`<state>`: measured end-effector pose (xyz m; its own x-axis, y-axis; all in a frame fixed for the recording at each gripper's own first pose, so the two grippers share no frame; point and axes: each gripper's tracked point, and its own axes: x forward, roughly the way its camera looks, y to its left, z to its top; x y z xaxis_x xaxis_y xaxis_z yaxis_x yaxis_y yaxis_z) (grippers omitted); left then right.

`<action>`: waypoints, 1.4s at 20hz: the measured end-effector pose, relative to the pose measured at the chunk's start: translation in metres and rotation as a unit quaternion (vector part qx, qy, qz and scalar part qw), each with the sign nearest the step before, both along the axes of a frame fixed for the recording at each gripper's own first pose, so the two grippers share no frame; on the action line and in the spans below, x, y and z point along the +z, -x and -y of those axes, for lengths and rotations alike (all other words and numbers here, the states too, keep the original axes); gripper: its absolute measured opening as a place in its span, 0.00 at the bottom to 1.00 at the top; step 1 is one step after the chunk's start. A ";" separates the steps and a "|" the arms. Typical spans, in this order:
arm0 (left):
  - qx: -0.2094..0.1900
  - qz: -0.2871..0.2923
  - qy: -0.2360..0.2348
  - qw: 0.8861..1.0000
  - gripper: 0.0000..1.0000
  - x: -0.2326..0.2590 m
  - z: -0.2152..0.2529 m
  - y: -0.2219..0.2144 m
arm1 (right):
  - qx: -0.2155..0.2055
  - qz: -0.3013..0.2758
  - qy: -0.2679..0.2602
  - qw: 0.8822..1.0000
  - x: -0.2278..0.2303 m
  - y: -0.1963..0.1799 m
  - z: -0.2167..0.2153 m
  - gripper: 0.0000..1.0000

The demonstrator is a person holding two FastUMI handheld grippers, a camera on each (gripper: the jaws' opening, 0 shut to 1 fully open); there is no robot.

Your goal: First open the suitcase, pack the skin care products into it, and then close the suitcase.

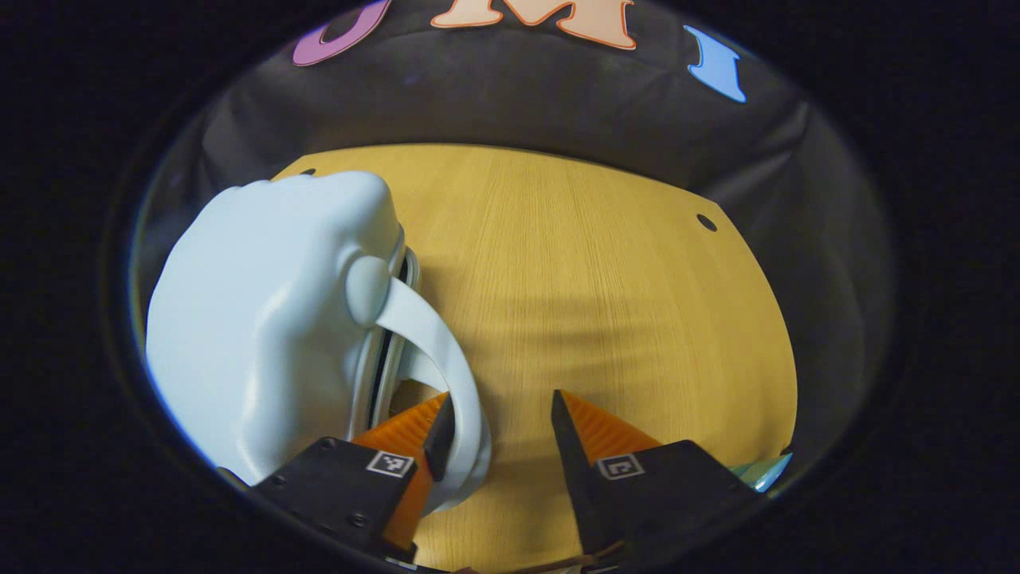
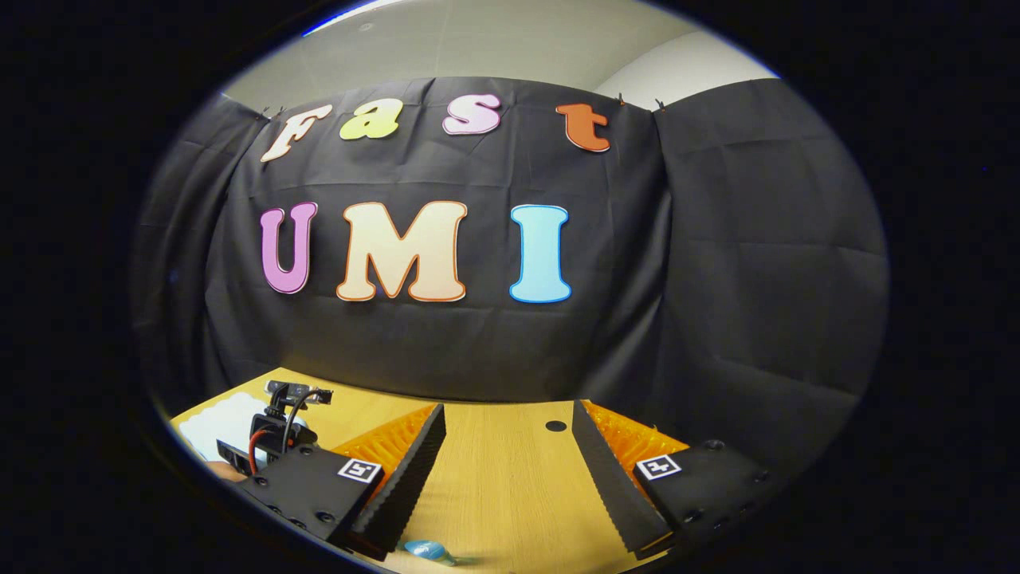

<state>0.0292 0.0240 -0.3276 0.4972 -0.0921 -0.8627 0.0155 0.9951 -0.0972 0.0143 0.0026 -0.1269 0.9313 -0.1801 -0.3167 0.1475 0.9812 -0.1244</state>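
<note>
One strap-like handle [image 1: 446,359] is deciding the coming move: it is arching off the pale blue suitcase [image 1: 263,327] and running down from about eleven o'clock toward the left gripper [image 1: 498,422], its long axis lying nearly along the fingers. The left gripper is standing wide open, holding nothing, with its nine o'clock finger [image 1: 414,434] tucked at the handle's loop, apparently under it. The suitcase looks zipped shut on the wooden table [image 1: 606,303], so opening likely falls to this nearer hand. In the right gripper view, the right gripper [image 2: 510,462] is hovering open and empty, well apart; the suitcase [image 2: 215,426] is sitting at eight o'clock behind the other gripper [image 2: 275,438]. A small blue item [image 2: 426,550], perhaps a skin care product, is lying at six o'clock.
</note>
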 end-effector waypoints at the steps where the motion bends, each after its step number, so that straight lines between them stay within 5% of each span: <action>1: 0.006 0.000 -0.027 1.000 0.54 -0.001 -0.013 -0.002 | 0.000 0.001 0.000 1.000 0.001 0.001 0.000 1.00; 3: -0.010 -0.009 -0.013 1.000 0.15 -0.002 -0.009 0.000 | 0.003 0.005 0.001 1.000 0.002 0.002 -0.001 1.00; 5: -0.038 -0.010 -0.018 0.999 0.07 0.004 -0.007 0.000 | 0.006 0.008 0.000 1.000 0.002 0.002 -0.003 1.00; 9: -0.059 0.036 -0.050 0.996 0.01 0.035 -0.006 -0.007 | 0.016 0.012 -0.008 1.000 0.002 0.004 -0.011 1.00; 17: -0.078 0.095 -0.032 0.992 0.00 0.133 -0.026 -0.005 | 0.066 0.015 -0.048 0.997 -0.002 -0.005 -0.051 1.00; 28: -0.037 0.183 -0.031 0.982 0.00 0.236 -0.139 -0.026 | 0.131 0.031 -0.065 0.989 0.006 -0.007 -0.125 1.00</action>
<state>0.0556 0.1628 -0.0916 0.7684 -0.0916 -0.6333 0.1098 0.9939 -0.0105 0.0214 0.1278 -0.1212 0.9591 0.1078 -0.2618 -0.1099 0.9939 0.0068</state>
